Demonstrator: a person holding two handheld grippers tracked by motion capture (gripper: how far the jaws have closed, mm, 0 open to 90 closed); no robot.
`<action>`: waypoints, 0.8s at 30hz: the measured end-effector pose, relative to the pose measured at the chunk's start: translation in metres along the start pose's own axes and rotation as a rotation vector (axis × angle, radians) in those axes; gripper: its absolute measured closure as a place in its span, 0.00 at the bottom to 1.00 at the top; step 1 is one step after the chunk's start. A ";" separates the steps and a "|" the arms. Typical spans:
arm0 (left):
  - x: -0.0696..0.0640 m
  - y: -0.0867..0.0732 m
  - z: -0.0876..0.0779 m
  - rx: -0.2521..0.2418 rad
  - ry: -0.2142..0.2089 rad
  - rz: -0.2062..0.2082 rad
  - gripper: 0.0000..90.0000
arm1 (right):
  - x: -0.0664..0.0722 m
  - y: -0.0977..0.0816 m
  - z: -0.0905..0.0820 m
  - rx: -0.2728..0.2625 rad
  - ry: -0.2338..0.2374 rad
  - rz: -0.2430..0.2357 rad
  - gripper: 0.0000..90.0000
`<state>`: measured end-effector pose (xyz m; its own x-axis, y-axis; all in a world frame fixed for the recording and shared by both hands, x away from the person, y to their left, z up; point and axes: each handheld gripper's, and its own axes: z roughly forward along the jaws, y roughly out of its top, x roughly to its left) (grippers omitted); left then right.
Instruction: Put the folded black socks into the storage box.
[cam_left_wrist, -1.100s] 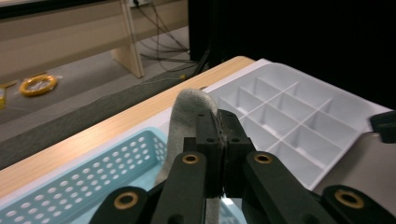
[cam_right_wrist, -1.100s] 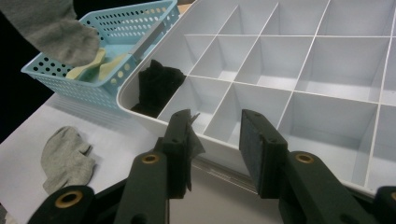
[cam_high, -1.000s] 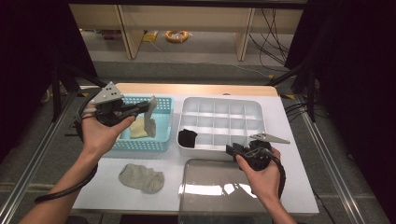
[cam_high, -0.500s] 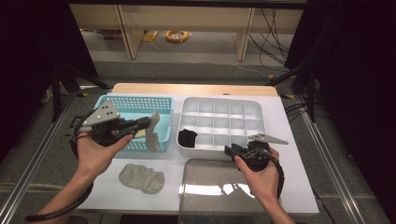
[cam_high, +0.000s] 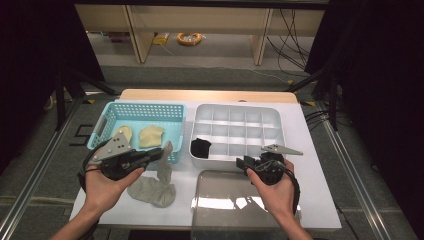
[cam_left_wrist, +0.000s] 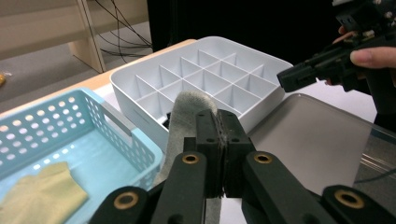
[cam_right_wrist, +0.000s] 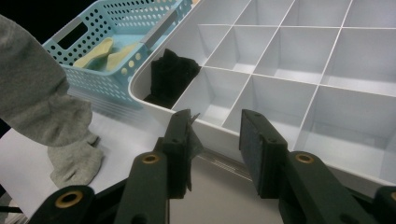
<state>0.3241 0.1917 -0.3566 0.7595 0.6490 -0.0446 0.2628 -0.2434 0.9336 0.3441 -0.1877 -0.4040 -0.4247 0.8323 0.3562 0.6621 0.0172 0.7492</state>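
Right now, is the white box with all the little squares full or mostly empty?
Mostly empty. The white box holds one black sock in a front corner square; the other squares look bare.

**Grey sock hanging beside the blue basket**

A grey sock (cam_high: 166, 161) is hanging limp just in front of the blue basket (cam_high: 107, 116), its top end pinched and lifted. A second grey sock (cam_high: 152, 191) is lying crumpled just below it, nearer than the basket.

Legible markings: none.
I find no text, label, brand or number readable on any item around the white divided tray (cam_high: 235, 132).
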 end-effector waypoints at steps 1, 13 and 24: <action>-0.001 -0.002 0.000 0.006 0.001 -0.002 0.98 | -0.003 0.000 0.002 -0.018 0.004 -0.042 0.72; -0.004 -0.027 0.008 0.045 -0.007 -0.028 0.98 | 0.001 -0.002 0.006 0.002 0.006 -0.052 0.72; 0.012 -0.060 -0.003 0.102 0.074 -0.059 0.98 | 0.007 -0.003 0.013 0.026 0.029 -0.049 0.72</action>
<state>0.3161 0.2165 -0.4118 0.6957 0.7151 -0.0687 0.3677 -0.2723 0.8892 0.3470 -0.1749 -0.4110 -0.4749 0.8134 0.3358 0.6555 0.0724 0.7517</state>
